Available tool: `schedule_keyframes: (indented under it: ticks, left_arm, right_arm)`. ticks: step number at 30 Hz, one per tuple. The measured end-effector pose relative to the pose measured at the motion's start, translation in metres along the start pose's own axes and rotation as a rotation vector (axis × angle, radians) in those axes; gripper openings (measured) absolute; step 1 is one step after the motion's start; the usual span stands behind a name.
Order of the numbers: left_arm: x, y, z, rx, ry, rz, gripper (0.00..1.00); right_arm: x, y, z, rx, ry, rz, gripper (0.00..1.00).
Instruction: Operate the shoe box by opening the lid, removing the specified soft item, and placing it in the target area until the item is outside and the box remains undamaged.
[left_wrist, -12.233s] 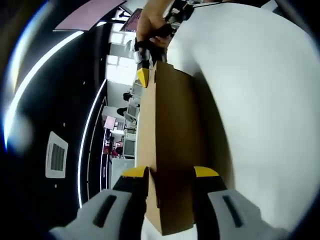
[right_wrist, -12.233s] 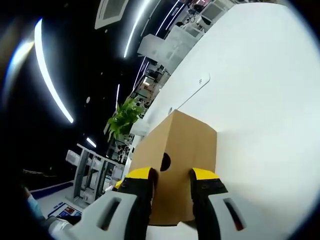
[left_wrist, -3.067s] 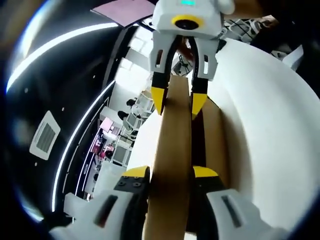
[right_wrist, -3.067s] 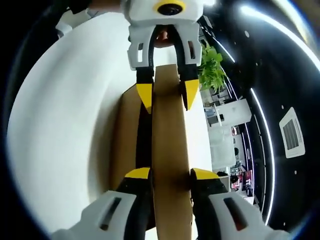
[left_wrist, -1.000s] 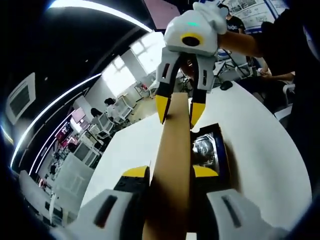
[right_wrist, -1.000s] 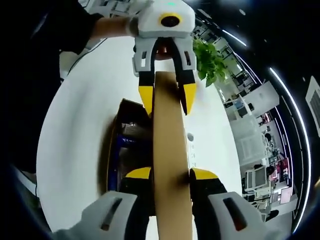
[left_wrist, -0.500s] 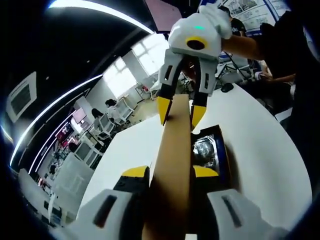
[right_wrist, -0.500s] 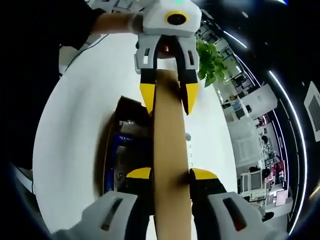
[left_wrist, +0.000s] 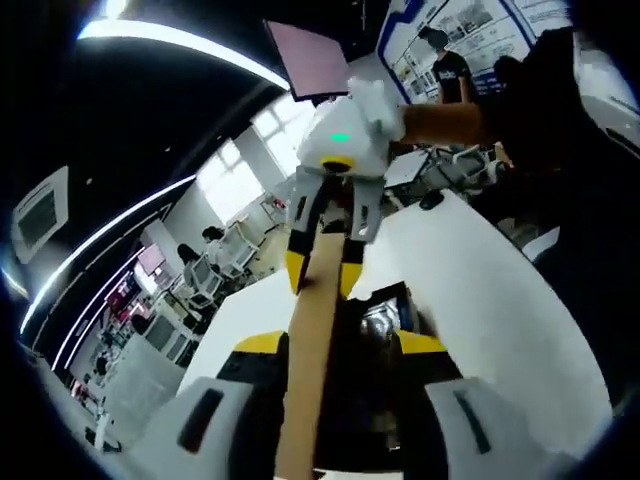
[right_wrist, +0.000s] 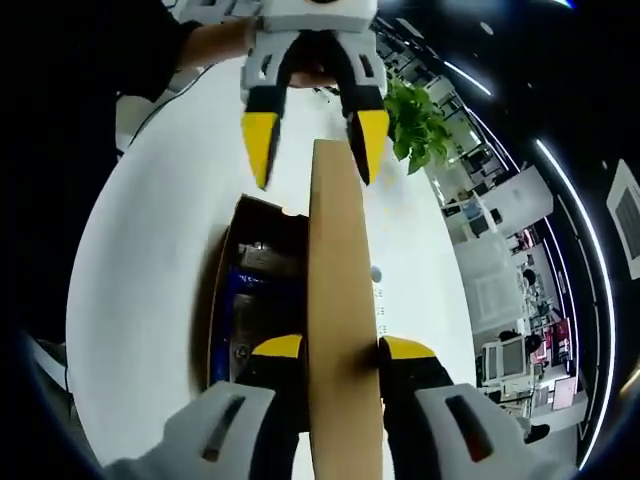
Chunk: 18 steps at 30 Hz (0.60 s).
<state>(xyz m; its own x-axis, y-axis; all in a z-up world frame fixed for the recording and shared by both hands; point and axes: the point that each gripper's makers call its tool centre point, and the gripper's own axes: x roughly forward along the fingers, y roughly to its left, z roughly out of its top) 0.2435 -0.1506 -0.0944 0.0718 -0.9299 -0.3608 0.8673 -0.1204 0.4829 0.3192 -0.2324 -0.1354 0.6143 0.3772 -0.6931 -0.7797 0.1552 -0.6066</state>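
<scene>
The left gripper (left_wrist: 337, 345), a white-grey moulded plastic body, is showing two thick arms with dark oblong slots, each running into a black section capped by a yellow tip. The right gripper (right_wrist: 340, 347) is wearing the same white-grey shells, dark slots, black inner faces and yellow-capped jaws. Seen head-on in the left gripper view, the right gripper is presenting a rounded white housing with a small green light glowing on it, and two white slotted arms tapering to black with pointed yellow ends. The person's black sleeve (right_wrist: 115, 50) is covering the upper arm, ending short above the forearm.
</scene>
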Motion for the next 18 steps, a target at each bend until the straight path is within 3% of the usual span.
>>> schedule_keyframes:
  ticks: [2,4,6,8,14,16,18]
  left_arm:
    - [-0.001,-0.028,0.007,-0.060,-0.078,-0.086,0.44]
    - [0.001,-0.038,0.001,-0.050,-0.090,-0.109,0.42]
    - [0.008,-0.041,-0.015,-0.047,-0.083,-0.096,0.43]
    - [0.021,-0.051,-0.040,-0.118,-0.078,-0.110,0.44]
    - [0.054,-0.065,-0.091,-0.148,-0.054,-0.126,0.45]
    - [0.058,-0.065,-0.097,-0.154,-0.059,-0.129,0.46]
    - [0.071,-0.063,-0.112,-0.186,-0.079,-0.132,0.46]
  right_arm:
    - [0.000,0.000,0.000,0.000,0.001,-0.001,0.27]
    - [0.000,0.000,0.000,0.001,0.003,0.000,0.28]
    - [0.001,-0.001,0.000,0.004,0.007,0.000,0.28]
    - [0.001,-0.001,0.000,0.007,0.011,-0.002,0.28]
    - [0.001,0.000,-0.001,0.010,0.023,-0.005,0.28]
    - [0.001,0.001,-0.001,0.009,0.026,-0.004,0.28]
    - [0.002,0.000,-0.002,0.013,0.035,-0.008,0.28]
